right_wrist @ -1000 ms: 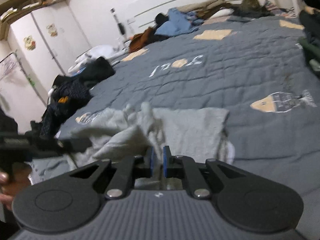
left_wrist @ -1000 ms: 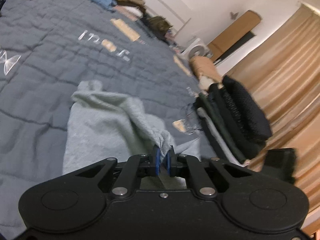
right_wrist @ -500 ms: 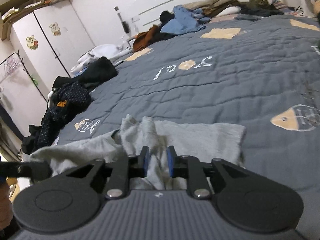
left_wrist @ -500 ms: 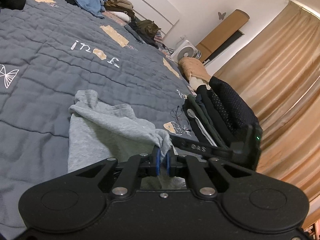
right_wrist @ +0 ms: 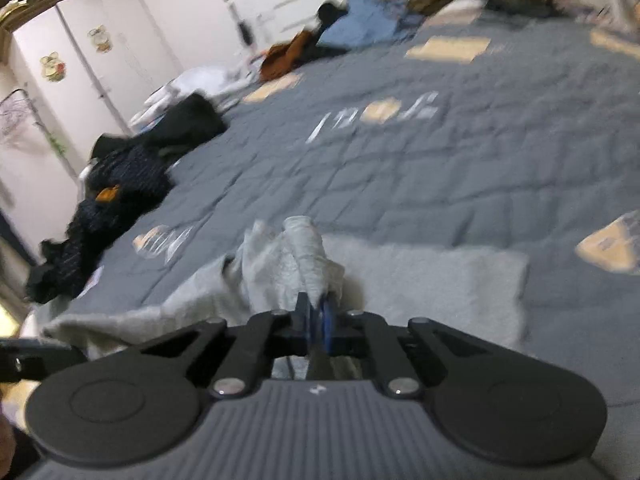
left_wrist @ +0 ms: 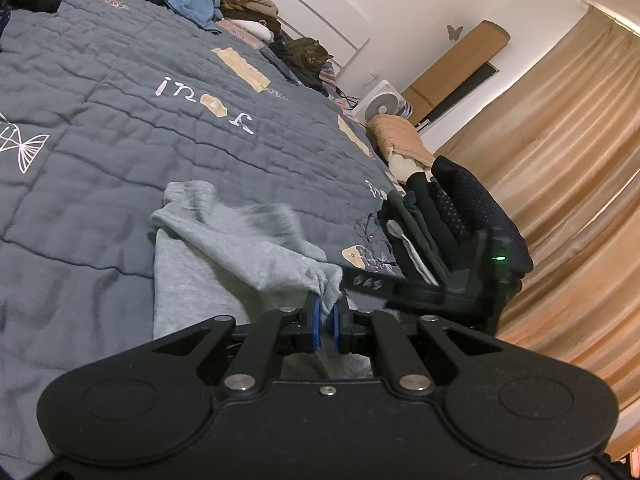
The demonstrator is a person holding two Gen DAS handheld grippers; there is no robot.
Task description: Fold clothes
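— Left tongs (left_wrist: 326,322)?
— Clamped on a bunched corner of the grey garment (left_wrist: 240,256), low over the bed (left_wrist: 100,140).
— Right tongs (right_wrist: 317,326)?
— Pinched tight on another gathered fold of the same cloth.
— Rest of it?
— Spread flat on the grey quilt, beside a stack of dark folded clothes (left_wrist: 448,216).

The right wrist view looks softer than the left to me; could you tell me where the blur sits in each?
Right wrist view: motion smear across the quilt and far clothes, while the right gripper stays crisp. Left wrist view: mostly sharp, with blur only on one fold of the grey garment; fisheye bending in both.
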